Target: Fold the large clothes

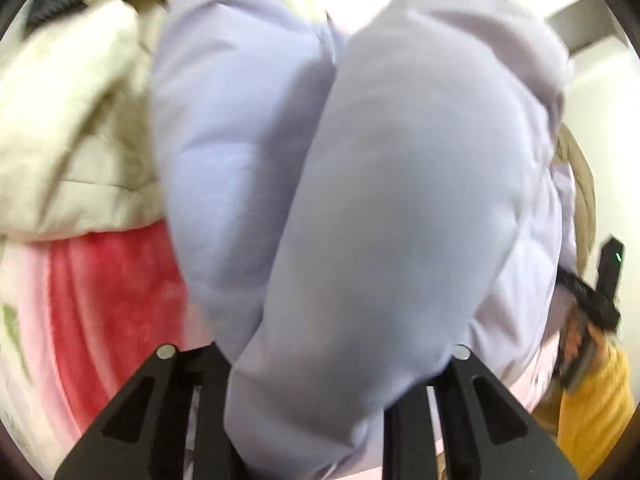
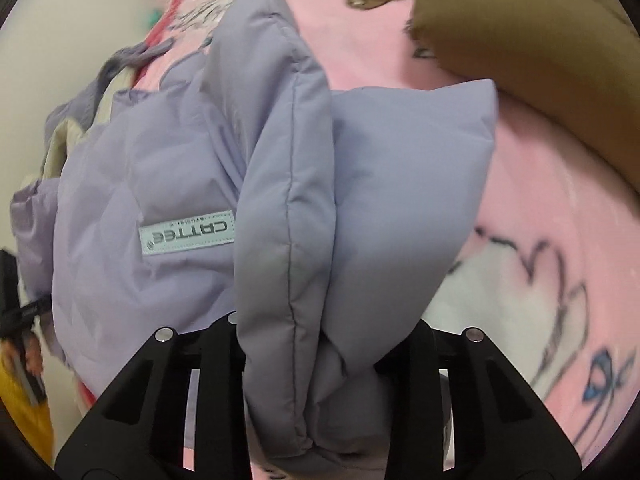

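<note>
A puffy lilac padded jacket [image 1: 360,184] fills the left wrist view. My left gripper [image 1: 312,360] is shut on a thick fold of it, which bulges out between the two black fingers [image 1: 168,392]. In the right wrist view the same lilac jacket [image 2: 280,208] shows a stitched edge and a pale label reading CATTEE [image 2: 186,237]. My right gripper [image 2: 316,344] is shut on a bunched padded edge of it. Both views are close up and the jacket hides the fingertips.
A pink and red plush blanket [image 1: 108,304] with bear and heart prints [image 2: 540,208] lies under the jacket. A cream quilted garment [image 1: 68,128] is at the left, a brown padded one [image 2: 528,40] at the upper right. A yellow sleeve [image 1: 592,412] shows at the edge.
</note>
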Tool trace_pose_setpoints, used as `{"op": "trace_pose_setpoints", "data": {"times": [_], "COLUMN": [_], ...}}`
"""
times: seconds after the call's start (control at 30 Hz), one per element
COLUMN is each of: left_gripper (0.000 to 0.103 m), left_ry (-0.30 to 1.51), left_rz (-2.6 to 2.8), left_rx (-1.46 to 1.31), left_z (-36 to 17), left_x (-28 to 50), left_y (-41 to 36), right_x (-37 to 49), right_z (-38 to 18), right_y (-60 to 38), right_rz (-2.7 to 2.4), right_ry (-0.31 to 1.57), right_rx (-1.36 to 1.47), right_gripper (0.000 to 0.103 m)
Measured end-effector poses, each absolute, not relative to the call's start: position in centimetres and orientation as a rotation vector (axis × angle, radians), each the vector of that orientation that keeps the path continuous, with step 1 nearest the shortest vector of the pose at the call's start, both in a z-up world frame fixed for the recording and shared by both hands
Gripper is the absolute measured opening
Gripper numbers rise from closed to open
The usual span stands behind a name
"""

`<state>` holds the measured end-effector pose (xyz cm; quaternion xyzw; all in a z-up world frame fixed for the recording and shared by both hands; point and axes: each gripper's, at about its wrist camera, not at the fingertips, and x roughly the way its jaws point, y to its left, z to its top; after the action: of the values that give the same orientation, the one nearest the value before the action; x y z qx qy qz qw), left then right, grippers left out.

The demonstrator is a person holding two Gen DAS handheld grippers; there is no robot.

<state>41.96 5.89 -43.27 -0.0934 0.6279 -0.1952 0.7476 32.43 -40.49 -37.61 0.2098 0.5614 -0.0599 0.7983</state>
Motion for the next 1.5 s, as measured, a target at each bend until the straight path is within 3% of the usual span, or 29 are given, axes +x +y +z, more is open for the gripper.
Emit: {"op": "trace_pose_setpoints", "data": {"times": [0.3,0.63,0.8,1.1,1.5], "left_gripper": [0.021,0.021,0.021,0.021,0.021], "left_ry": [1.234,1.099,1.06,1.053,1.035], "left_rz": [-0.367,-0.462,-0.601,-0.698,-0.614], "left_rx": [-0.273,-0.195,-0.149,-0.064,-0.031], "left_z": [-32.6,-19.2,-15.8,-14.0,-12.9], "left_x": [36.4,28.7,25.7,21.0,15.5], "left_y": [7.4,5.7,2.8,-6.6,-27.0], "right_x": [26.7,12.9,5.6,-4.1,-7.9], "right_z": [-25.7,-12.9,-8.0,-6.7,-8.7], "right_y": [-37.4,-35.4,-35.4,-40.3,-61.2], "right_rz": [-0.105,-0.199,-0.359,-0.487,-0.386], "right_ry": [1.079,0.935,0.853,0.801,0.787], "right_rx": [0.383,0.393,0.379,0.39,0.386], "right_gripper": [0.025,0.026,0.026,0.026,0.026]}}
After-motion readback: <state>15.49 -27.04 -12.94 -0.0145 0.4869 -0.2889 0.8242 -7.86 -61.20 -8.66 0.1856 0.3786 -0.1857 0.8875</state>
